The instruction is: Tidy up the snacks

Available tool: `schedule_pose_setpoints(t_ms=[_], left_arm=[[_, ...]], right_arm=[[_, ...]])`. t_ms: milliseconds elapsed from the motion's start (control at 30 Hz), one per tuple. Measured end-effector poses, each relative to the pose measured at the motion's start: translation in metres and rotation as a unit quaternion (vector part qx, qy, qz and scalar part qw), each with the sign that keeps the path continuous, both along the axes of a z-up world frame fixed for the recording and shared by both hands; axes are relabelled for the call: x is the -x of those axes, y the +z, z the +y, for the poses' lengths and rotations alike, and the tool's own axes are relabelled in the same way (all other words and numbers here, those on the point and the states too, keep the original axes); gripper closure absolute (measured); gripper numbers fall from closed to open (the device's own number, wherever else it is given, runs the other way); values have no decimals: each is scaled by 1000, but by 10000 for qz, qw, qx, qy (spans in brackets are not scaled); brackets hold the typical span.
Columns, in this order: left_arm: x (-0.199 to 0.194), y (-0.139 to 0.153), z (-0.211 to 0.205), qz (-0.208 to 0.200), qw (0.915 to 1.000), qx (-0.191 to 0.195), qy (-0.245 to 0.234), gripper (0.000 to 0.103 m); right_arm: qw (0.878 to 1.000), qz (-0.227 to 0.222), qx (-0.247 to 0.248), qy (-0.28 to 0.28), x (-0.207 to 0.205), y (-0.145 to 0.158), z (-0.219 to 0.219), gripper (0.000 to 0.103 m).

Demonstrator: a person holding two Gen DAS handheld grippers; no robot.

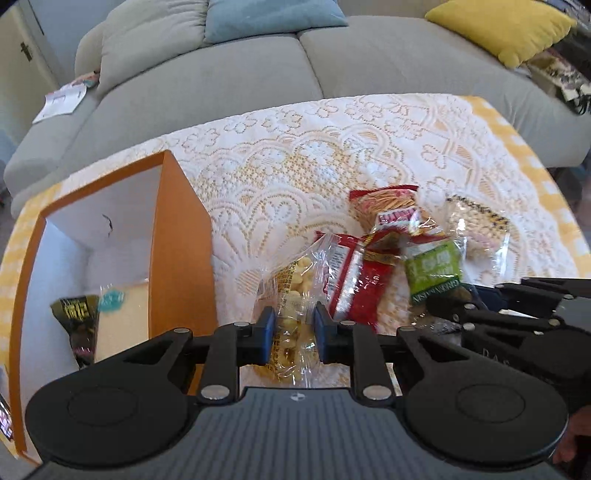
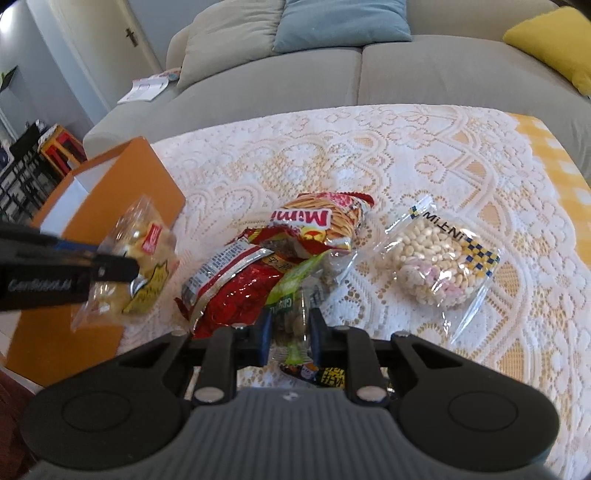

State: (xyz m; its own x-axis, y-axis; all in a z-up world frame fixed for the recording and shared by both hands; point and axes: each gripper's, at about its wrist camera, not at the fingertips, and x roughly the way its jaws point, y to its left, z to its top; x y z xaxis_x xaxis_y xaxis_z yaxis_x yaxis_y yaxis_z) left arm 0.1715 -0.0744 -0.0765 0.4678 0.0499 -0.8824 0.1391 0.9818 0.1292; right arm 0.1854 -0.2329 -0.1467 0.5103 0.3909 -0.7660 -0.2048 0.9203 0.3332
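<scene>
Snacks mostly still piled mid-frame on the surface (image 2: 369,147), one packet in the orange box (image 1: 181,236), left gripper (image 1: 294,328) fingers clamping a clear yellow-snack bag (image 1: 291,295), right gripper (image 2: 289,332) pinching the green raisin packet (image 2: 291,306).

Beyond my worktop (image 1: 332,147), under white lace over yellow check, stands a grey sofa (image 1: 207,81) with 1 blue cushion (image 1: 269,14) and 1 yellow cushion (image 1: 506,29). Daylight brightens everything.
</scene>
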Motion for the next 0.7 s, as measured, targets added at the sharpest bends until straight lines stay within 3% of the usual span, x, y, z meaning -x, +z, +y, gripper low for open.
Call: schedule_pose_setpoints(t_ms=[400,700], left_arm=[[31,11,3,130,9981,609,-2,79],[54,46,21,-220,9936,1102,119,79]], right_arm=[[9996,-45,-256,-69,32,30,-9,85],[9981,-510,-303,139,71,63,4,85]])
